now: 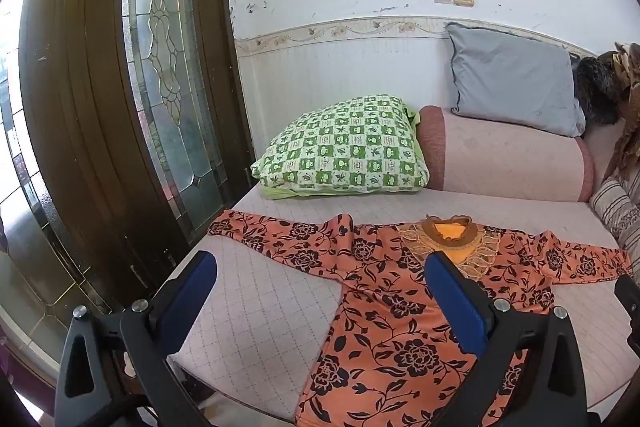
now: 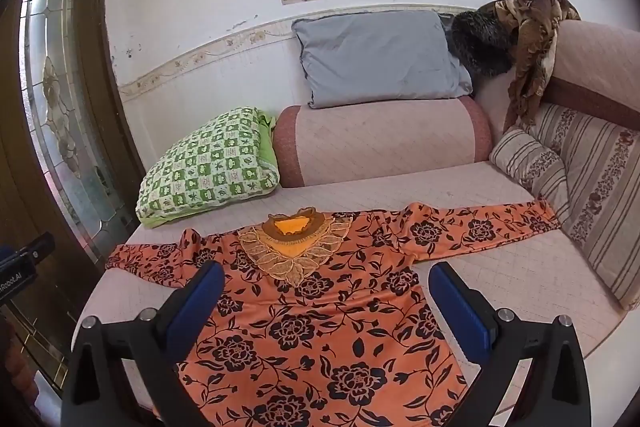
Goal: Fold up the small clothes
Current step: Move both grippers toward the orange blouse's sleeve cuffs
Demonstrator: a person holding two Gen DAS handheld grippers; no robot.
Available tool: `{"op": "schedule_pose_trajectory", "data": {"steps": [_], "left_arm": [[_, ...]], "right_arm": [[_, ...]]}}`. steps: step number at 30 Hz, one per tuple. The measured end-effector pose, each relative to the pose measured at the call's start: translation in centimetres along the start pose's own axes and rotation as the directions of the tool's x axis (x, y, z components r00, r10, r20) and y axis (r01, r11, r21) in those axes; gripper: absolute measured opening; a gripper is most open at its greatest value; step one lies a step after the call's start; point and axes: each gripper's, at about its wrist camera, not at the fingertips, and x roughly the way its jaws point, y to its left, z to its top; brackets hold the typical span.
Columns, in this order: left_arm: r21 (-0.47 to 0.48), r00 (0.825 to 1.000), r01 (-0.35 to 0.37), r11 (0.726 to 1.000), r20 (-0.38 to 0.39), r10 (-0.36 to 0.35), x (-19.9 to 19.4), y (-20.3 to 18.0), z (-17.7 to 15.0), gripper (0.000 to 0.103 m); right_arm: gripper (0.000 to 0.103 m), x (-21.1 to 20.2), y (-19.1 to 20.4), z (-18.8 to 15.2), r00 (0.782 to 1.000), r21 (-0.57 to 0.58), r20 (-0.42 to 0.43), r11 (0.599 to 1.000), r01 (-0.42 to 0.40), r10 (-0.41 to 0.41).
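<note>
Holding both my left tongs (image 1: 320, 291) and right tongs (image 2: 326, 295) wide open and empty above the orange flowered blouse (image 2: 320, 327), spread flat on the daybed (image 2: 460, 195), I judge it light, limp and maybe slippery, best pinched at a sleeve end. Sleeves reach the daybed's edge by the door (image 1: 100, 107) and the striped cushion (image 2: 532, 163); open room lies behind toward the green pillow (image 2: 208, 167)

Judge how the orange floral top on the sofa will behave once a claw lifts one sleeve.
The orange floral top looks thin and lies flat, so it will probably drape limply. Its sleeve would likely trail. The embroidered collar seems stiffer and may resist creasing.
</note>
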Motion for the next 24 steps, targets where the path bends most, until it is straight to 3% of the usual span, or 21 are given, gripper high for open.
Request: {"op": "schedule_pose_trajectory", "data": {"steps": [24], "left_arm": [[0.028, 0.999, 0.015, 0.999, -0.033, -0.014, 1.6, -1.5, -0.3, 0.103]], "right_arm": [[0.103, 2.0, 0.6, 0.1, 0.999, -0.024, -0.035, 1.000, 0.009, -0.010]]}}
